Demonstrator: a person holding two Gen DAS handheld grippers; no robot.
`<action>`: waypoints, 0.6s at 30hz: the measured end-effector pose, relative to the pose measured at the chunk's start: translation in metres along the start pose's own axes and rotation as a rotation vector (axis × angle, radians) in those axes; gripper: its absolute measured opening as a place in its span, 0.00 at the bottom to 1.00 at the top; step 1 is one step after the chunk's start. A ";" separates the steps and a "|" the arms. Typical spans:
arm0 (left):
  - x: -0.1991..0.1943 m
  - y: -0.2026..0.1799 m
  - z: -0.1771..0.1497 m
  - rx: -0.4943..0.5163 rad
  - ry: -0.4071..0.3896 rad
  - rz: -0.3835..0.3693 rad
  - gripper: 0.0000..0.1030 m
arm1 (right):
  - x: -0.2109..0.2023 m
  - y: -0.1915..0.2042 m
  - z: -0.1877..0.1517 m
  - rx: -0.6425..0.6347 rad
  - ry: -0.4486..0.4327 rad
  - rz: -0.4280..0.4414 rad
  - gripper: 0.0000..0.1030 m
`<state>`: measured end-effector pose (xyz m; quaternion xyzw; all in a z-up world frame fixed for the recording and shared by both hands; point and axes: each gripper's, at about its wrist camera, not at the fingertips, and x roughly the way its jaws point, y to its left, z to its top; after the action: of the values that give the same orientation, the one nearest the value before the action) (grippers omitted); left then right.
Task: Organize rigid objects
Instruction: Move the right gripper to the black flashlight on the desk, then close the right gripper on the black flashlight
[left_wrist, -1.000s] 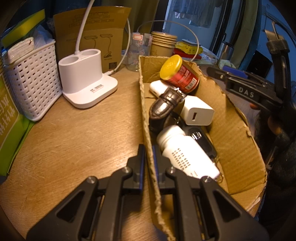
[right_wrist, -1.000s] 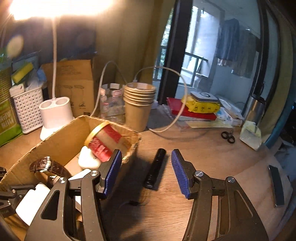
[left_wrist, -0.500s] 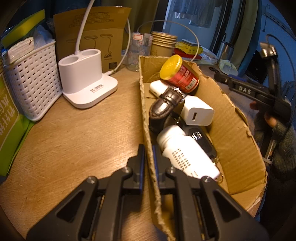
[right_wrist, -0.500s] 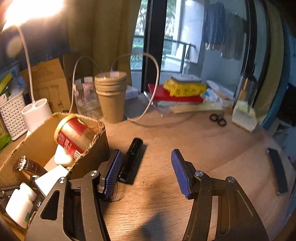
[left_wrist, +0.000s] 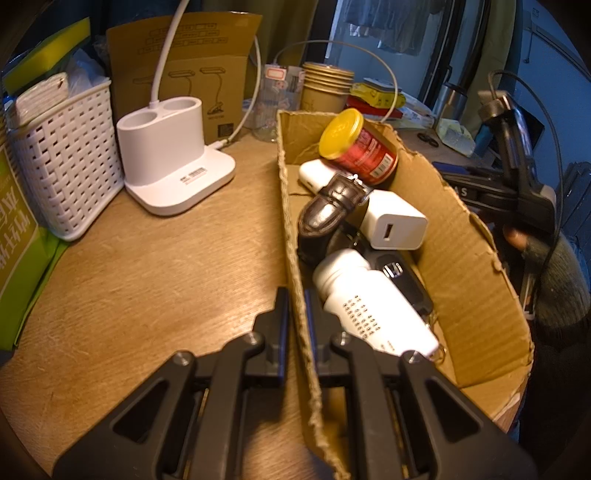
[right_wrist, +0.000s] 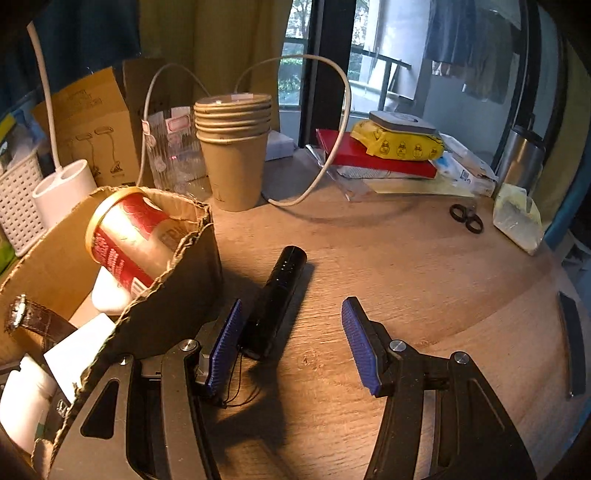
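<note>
Left gripper (left_wrist: 296, 314): jaws together, clamped on the near left wall of the cardboard box (left_wrist: 476, 266). One finger outside on the table (left_wrist: 155, 280), one inside the box.

Right gripper (right_wrist: 291, 343): jaws apart, nothing pinched. It sits low over the table, just right of the box's outer wall. The black flashlight (right_wrist: 275, 302) lies flat on the wood between the fingers, hard against the left blue pad (right_wrist: 225, 343), well clear of the right pad. Its near end is at the pad and its far end angles away to the right. A thin black cord loop trails from the near end under the left finger. Whether the left pad actually touches it: cannot tell.

Box contents, near to far in the left wrist view:
- white bottle (left_wrist: 373, 306), lying down, nearest the left gripper
- black car key (left_wrist: 402, 280), partly under the bottle
- brown leather watch (left_wrist: 328, 210)
- white USB charger (left_wrist: 393, 221)
- white rounded item, mostly hidden
- red can with yellow lid (left_wrist: 356, 147), tilted against the far wall

Left of the box: white lamp base (left_wrist: 173, 162), then white woven basket (left_wrist: 66, 155).

Beyond the flashlight in the right wrist view: stack of paper cups (right_wrist: 234, 147), white cable (right_wrist: 332, 147), small scissors (right_wrist: 467, 218) far right.

A gloved hand (left_wrist: 554, 273) holds the right gripper at the box's right side.
</note>
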<state>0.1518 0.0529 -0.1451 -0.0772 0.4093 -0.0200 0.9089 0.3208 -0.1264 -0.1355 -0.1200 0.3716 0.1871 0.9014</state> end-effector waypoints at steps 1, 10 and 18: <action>0.000 0.000 0.000 0.000 0.000 0.001 0.09 | 0.001 0.000 0.000 -0.002 0.001 -0.003 0.57; 0.000 0.001 0.000 0.000 0.000 0.000 0.09 | 0.013 0.002 0.003 -0.027 0.048 0.009 0.57; 0.000 0.000 0.000 0.000 0.000 0.000 0.09 | 0.025 0.006 0.003 -0.059 0.101 0.011 0.48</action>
<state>0.1522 0.0533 -0.1452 -0.0773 0.4094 -0.0200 0.9089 0.3366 -0.1135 -0.1515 -0.1540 0.4116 0.1966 0.8765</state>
